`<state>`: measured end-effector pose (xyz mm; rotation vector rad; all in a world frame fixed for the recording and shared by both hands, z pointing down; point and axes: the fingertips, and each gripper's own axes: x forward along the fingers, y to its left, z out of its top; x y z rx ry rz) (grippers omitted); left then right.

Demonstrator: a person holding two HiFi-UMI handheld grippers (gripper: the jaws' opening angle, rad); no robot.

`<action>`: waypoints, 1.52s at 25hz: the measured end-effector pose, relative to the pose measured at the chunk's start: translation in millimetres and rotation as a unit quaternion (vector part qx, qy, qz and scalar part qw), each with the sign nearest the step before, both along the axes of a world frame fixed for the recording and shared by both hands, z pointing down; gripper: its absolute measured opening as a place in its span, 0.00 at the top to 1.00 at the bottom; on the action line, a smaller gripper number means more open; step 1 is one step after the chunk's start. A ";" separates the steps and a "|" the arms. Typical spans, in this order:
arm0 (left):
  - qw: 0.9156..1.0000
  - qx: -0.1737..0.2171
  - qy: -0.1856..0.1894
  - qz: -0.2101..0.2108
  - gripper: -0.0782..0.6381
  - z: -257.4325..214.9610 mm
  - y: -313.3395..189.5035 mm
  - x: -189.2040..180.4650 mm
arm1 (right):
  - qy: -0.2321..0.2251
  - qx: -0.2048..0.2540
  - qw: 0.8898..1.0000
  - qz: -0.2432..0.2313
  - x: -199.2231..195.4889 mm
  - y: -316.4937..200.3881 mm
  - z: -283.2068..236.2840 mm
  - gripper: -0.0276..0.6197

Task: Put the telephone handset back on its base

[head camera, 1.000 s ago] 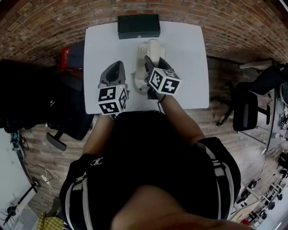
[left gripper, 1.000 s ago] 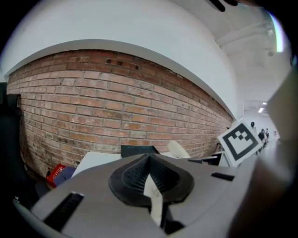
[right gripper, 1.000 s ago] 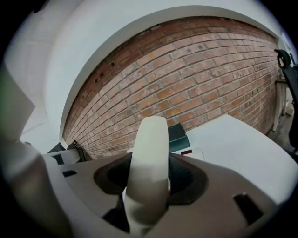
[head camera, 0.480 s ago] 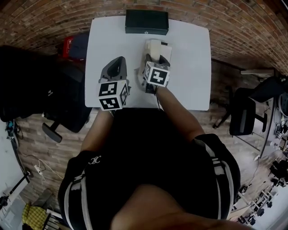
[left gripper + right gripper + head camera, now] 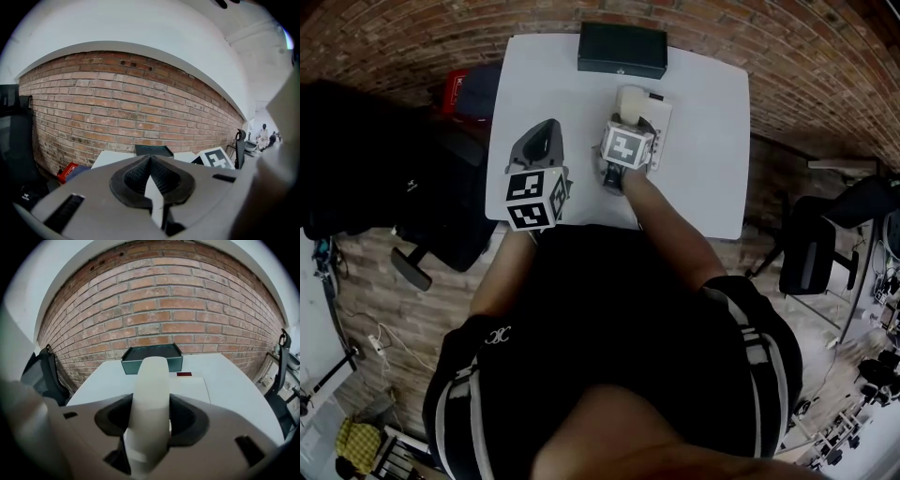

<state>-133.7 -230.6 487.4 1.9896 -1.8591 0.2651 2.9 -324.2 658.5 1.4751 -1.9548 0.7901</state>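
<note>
Far left, off the counter's edge: a black office chair (image 5: 441, 234) on the brick-pattern floor. A red item (image 5: 455, 89) just beside the counter's back left corner.

Then the white counter (image 5: 703, 187) itself, set against a brick wall (image 5: 131, 108).

Over the counter's left half: the left tongs (image 5: 548, 127), tips closed to a point. Nothing gripped between the pads, only a sliver of white counter showing through the slot behind the tips. Well apart from the telephone.

Right of the middle: the right tongs (image 5: 151, 413), clamped on the cream telephone handset (image 5: 151, 380). Pads pressed against its two sides, its far end sticking out forward past the jaws. Handset lengthwise over the left side of the cream base (image 5: 658, 117), pointing toward the back of the counter. Resting on the base or just above it: not clear from either view. A small red patch (image 5: 184, 374) at the base's far edge.

Behind the base, along the counter's back edge: a dark green box (image 5: 622, 50), near the telephone but apart from it.

Farthest right, beyond the counter: a second black office chair (image 5: 811, 246) on the floor.
</note>
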 end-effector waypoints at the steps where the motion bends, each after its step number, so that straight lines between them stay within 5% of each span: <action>1: 1.000 0.000 0.000 -0.001 0.90 -0.3 0.4 -1.8 | -0.002 -0.003 1.000 0.004 -0.9 -0.9 3.0 0.64; 38: 1.000 0.016 -0.017 -0.011 0.90 -15.7 12.2 -20.3 | -0.022 -0.032 0.999 0.011 -20.2 1.3 33.9 0.63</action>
